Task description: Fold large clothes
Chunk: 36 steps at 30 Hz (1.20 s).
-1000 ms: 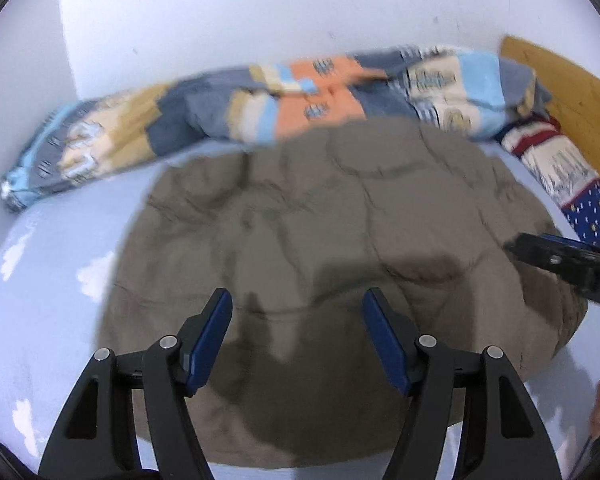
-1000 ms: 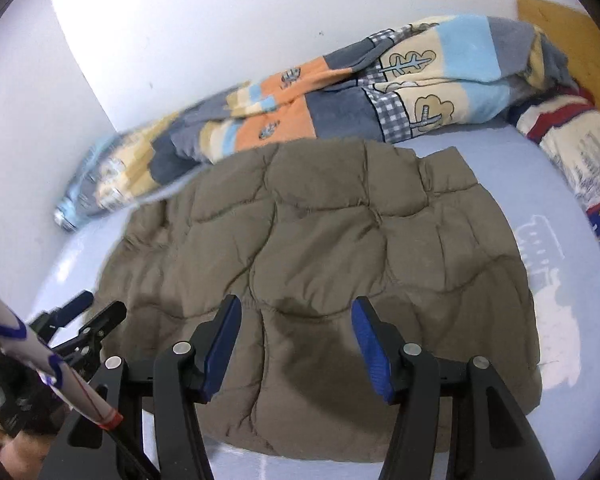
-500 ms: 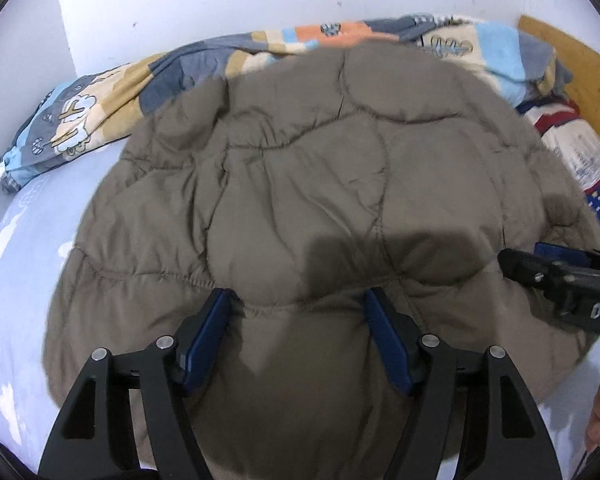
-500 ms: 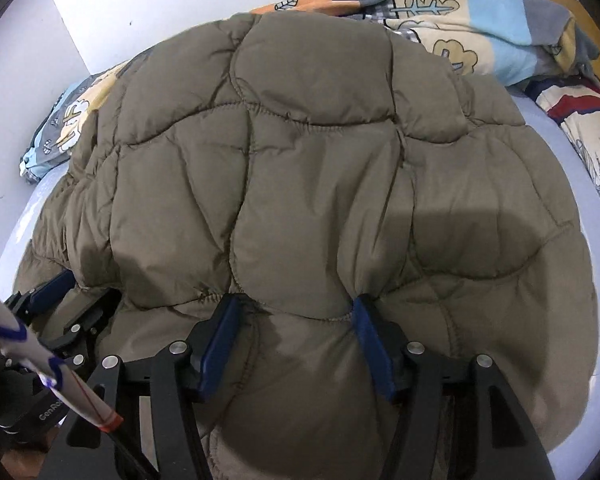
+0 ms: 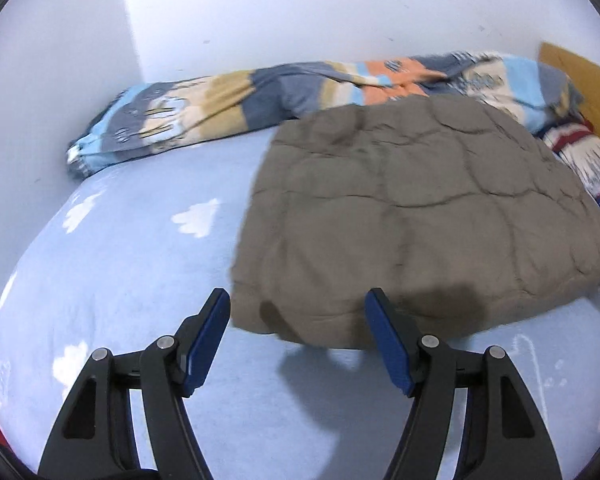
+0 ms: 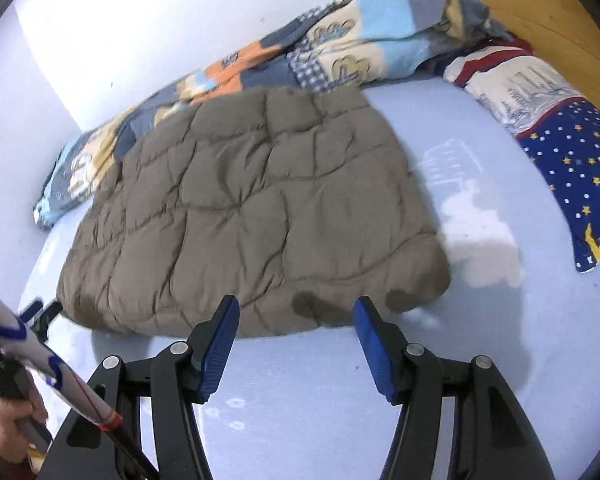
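Though blurred, jacket (image 5: pixel 420 216) apparently beyond gripper (image 5: pixel 298 340).

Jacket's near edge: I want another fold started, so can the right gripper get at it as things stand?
Probably yes. The right gripper is open and empty just short of the jacket, with only bare sheet between.

Bed (image 6: pixel 480 360), pale blue sheet printed with white clouds, set against white walls. On it: brown quilted jacket (image 6: pixel 252 208), folded flat, mid-bed; patchwork blanket (image 6: pixel 340 52), bunched along the far wall, touching the jacket's far edge; star-patterned pillow (image 6: pixel 560 152) at the wooden headboard (image 6: pixel 548 12) end.
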Tool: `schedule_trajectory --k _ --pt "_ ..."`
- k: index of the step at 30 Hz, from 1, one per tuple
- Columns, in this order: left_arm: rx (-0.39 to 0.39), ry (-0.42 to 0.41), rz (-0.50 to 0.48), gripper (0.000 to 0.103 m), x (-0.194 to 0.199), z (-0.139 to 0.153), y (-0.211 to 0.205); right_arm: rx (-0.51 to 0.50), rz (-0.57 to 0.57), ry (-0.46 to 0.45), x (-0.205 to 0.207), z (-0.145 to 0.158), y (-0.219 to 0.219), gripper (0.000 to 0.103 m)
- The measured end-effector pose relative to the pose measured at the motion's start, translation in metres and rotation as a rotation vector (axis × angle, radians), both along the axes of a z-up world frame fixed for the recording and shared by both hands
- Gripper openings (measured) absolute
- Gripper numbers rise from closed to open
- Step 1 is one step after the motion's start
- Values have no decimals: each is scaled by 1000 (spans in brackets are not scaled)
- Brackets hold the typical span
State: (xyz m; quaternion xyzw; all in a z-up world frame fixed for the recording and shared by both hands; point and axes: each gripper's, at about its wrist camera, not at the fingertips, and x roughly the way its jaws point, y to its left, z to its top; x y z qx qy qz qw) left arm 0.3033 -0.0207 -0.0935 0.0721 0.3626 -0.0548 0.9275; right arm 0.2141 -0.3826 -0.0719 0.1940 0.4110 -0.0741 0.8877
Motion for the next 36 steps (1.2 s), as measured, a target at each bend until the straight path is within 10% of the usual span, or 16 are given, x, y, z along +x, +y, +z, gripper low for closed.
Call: schedule_trajectory --k 5,36 --pt "-7 15 20 69 22 -12 1 -27 -18 -54 18 -2 5 52" --pt "122 -27 18 69 29 -30 -27 -54 -3 84 50 -52 0 52"
